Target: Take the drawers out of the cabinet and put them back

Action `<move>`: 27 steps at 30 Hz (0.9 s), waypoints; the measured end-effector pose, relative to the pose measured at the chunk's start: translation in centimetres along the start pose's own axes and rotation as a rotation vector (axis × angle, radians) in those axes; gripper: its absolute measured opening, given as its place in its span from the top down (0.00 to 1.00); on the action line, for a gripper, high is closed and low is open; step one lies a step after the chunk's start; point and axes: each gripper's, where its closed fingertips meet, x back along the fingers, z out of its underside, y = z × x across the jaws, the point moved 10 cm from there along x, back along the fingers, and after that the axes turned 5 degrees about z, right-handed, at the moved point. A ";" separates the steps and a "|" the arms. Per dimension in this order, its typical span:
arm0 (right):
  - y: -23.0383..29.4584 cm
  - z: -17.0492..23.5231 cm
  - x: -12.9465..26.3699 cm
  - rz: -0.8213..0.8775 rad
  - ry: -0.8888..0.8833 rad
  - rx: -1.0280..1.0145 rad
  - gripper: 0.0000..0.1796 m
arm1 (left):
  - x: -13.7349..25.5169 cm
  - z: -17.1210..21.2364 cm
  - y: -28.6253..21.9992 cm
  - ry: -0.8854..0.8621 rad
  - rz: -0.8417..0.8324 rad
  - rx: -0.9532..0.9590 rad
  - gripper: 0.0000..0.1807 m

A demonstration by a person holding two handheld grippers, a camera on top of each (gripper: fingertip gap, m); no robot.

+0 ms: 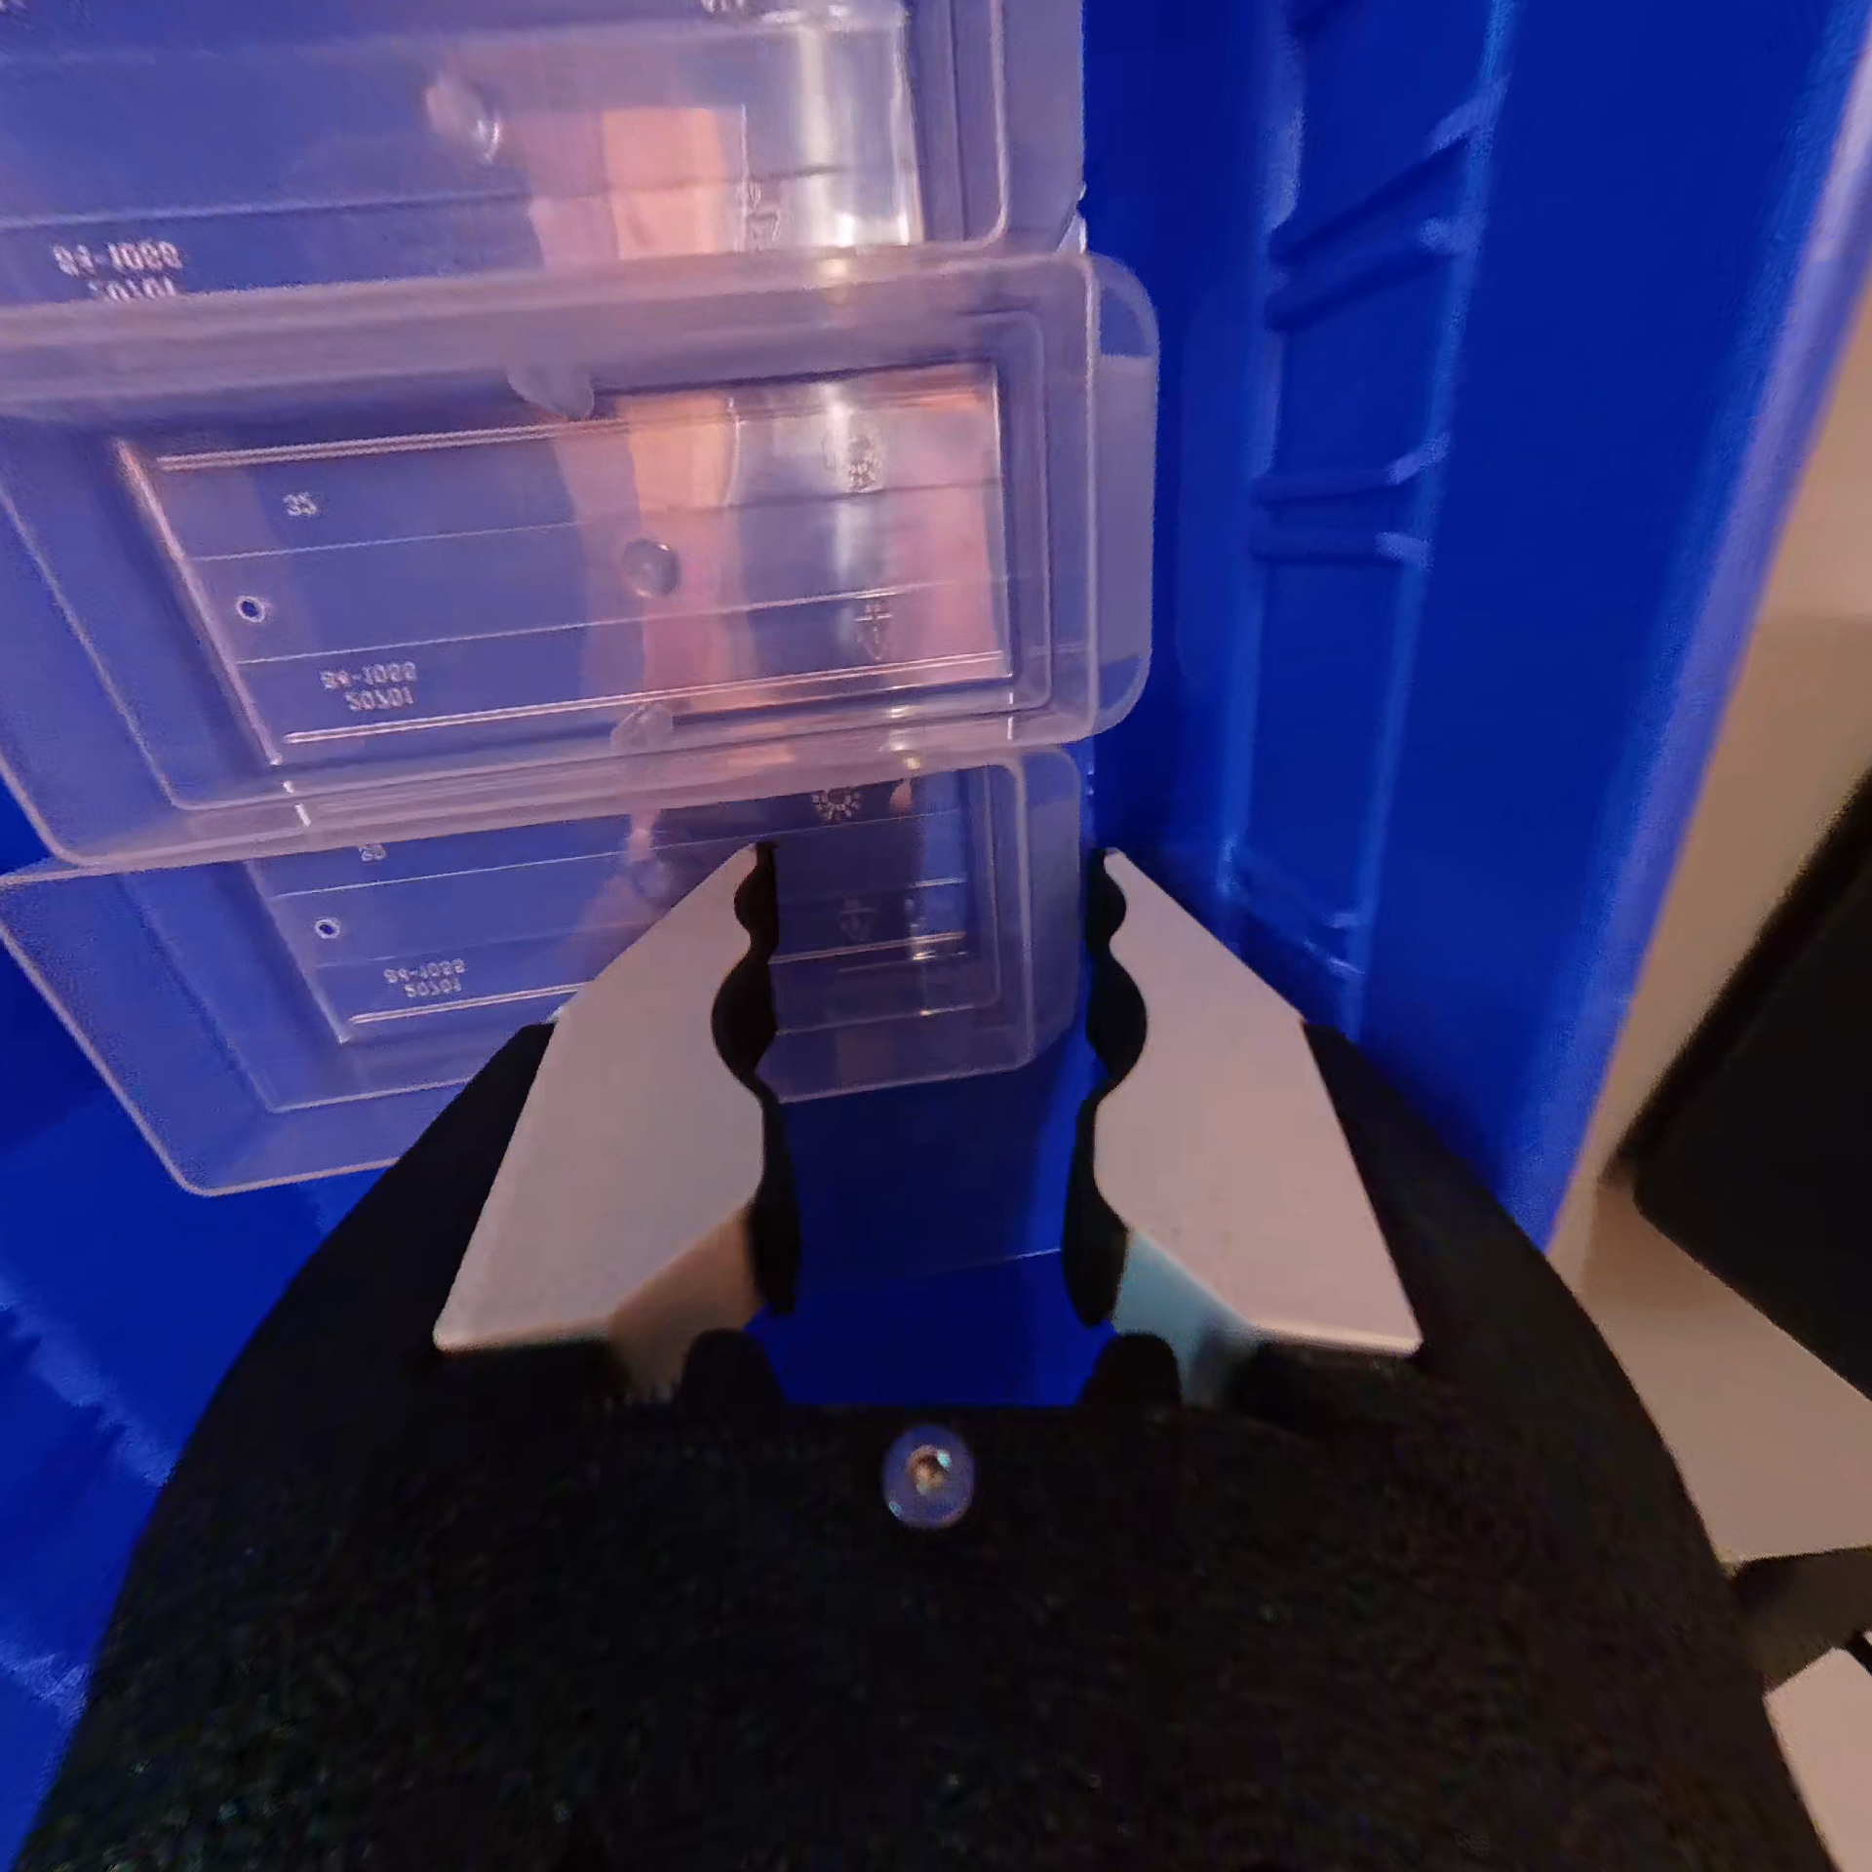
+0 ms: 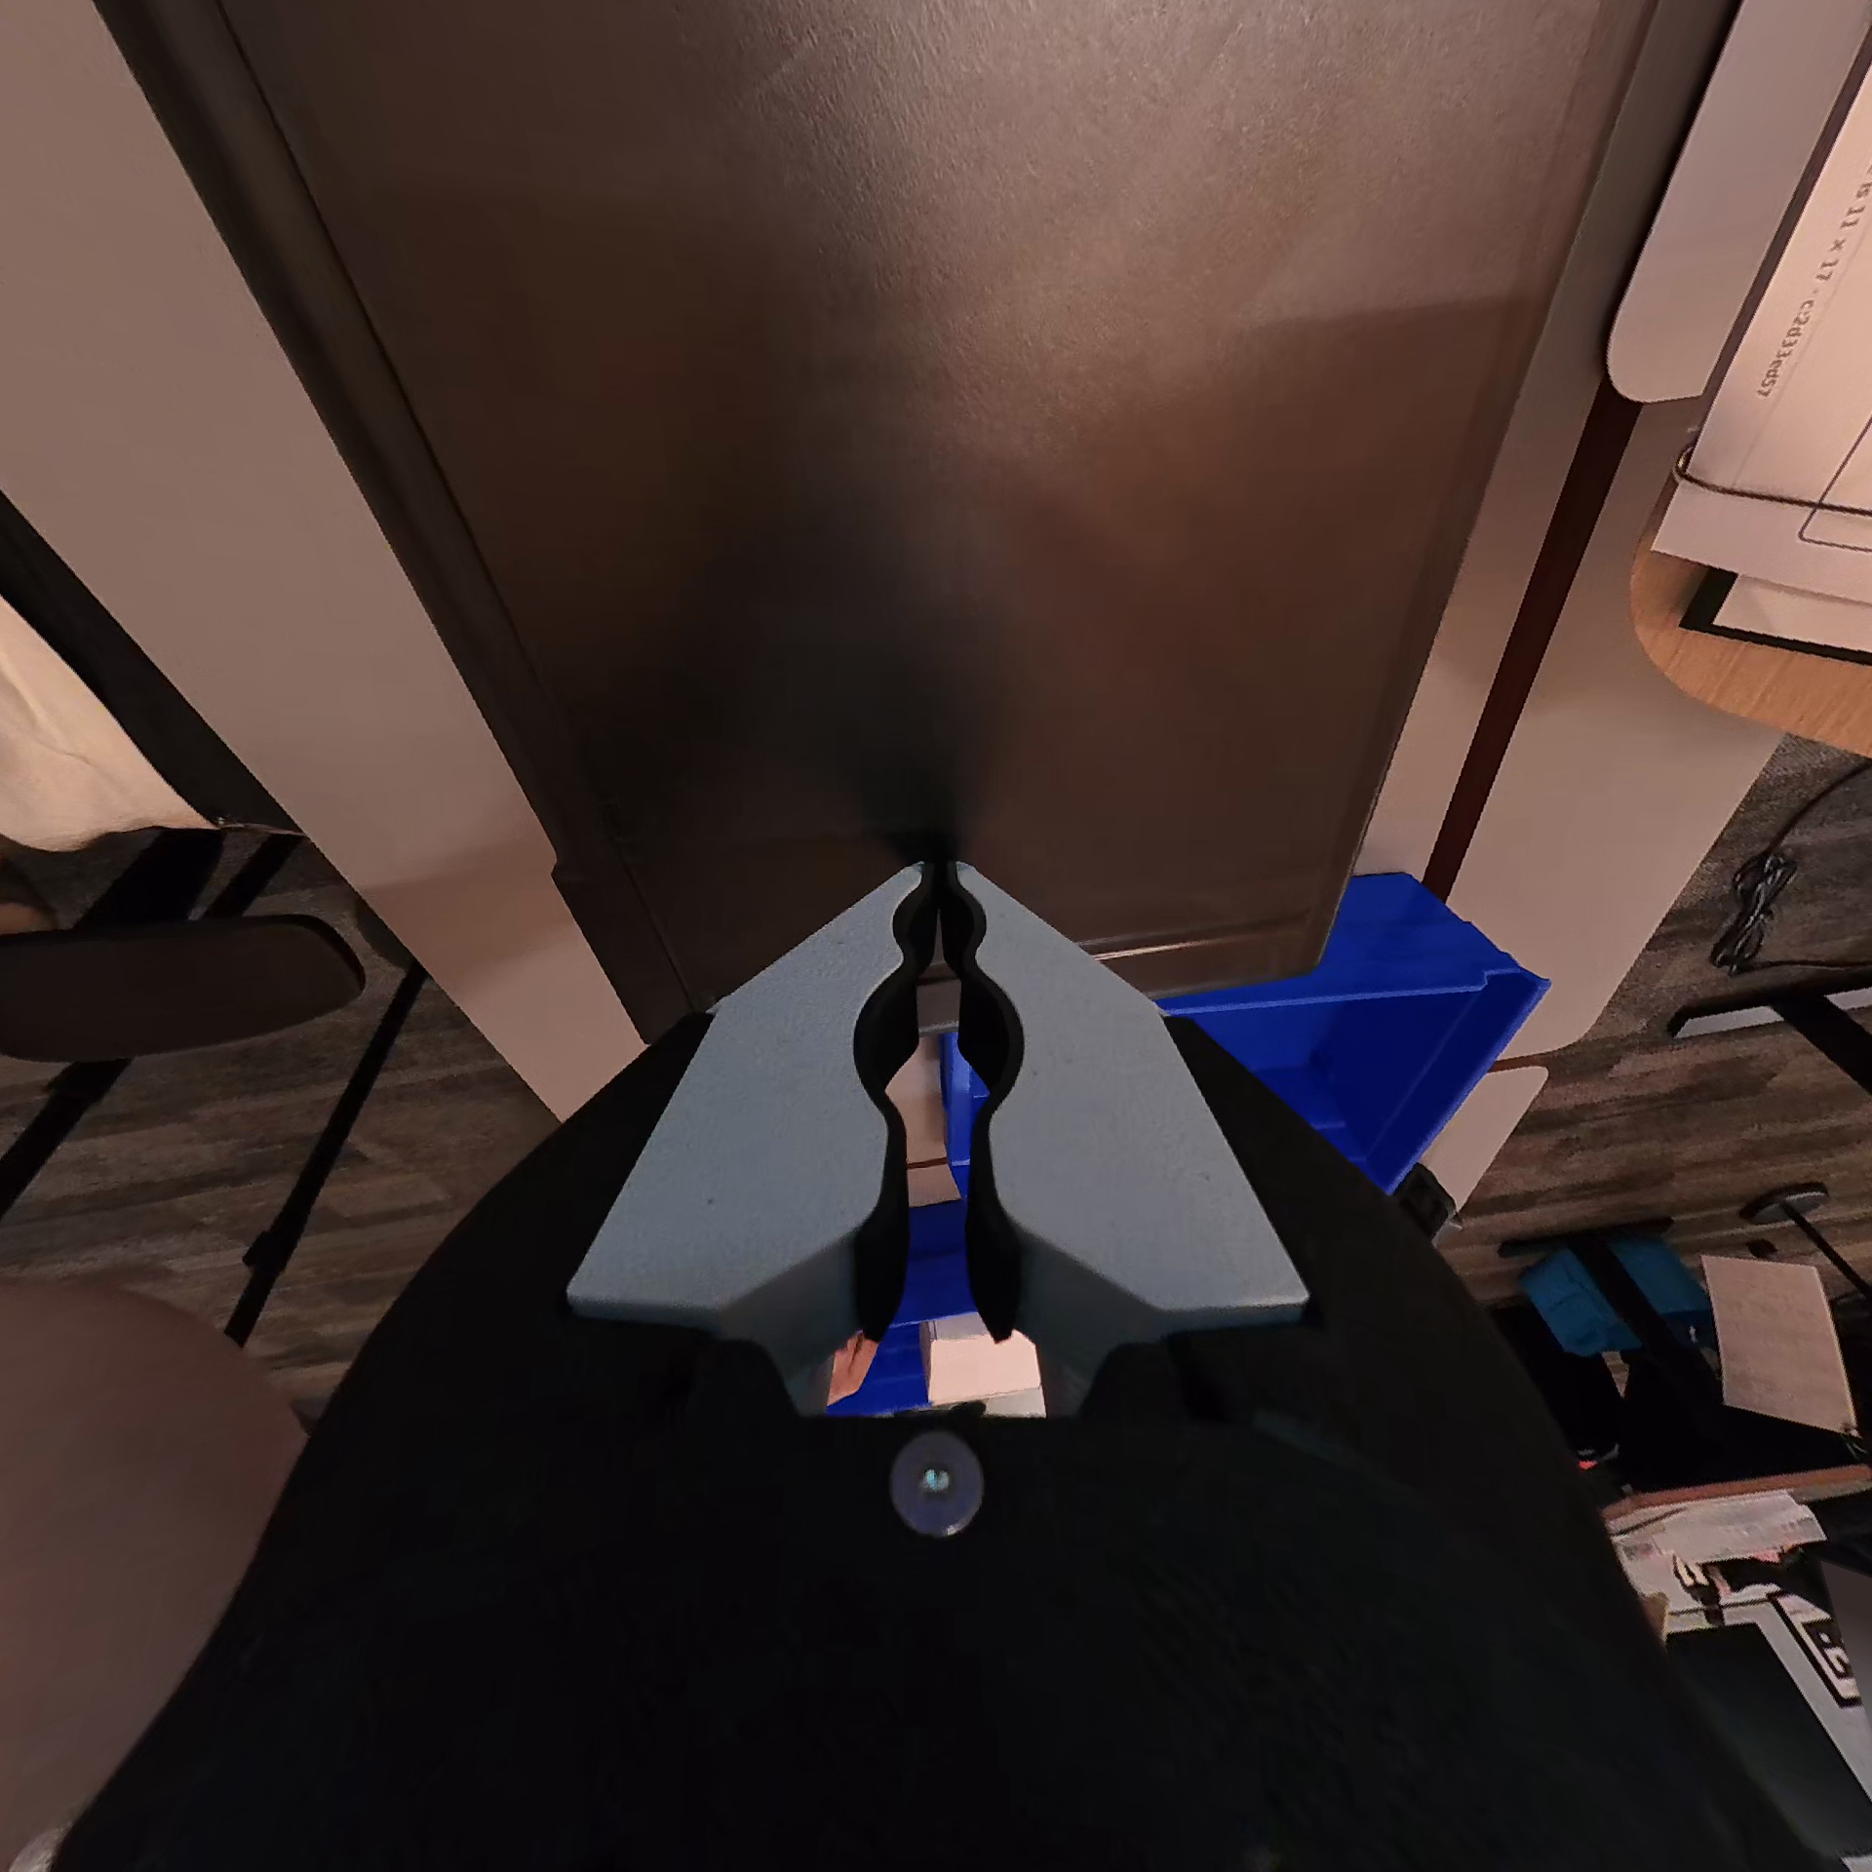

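In the left wrist view a blue cabinet (image 1: 1317,507) holds clear plastic drawers stacked one above another. The middle drawer (image 1: 608,567) sticks out toward me, farther than the top drawer (image 1: 456,132) and the bottom drawer (image 1: 456,1013). My left gripper (image 1: 932,861) is open and empty, with its fingertips in front of the bottom drawer's right end. My right gripper (image 2: 937,871) is shut with nothing between its tips and touches or nearly touches a dark flat panel (image 2: 912,405). Part of the blue cabinet (image 2: 1368,1033) shows below that panel.
A dark box (image 1: 1773,1064) sits to the right of the cabinet on a pale surface. In the right wrist view a black chair (image 2: 172,983) stands at left on wood-pattern floor, white sheets (image 2: 1783,355) lie on a wooden table at top right, and clutter (image 2: 1722,1418) lies lower right.
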 end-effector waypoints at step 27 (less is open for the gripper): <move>-0.1 0.2 0.0 -0.011 -0.018 -0.010 1.00 | 11.5 8.6 -3.2 -0.129 0.339 -0.545 0.94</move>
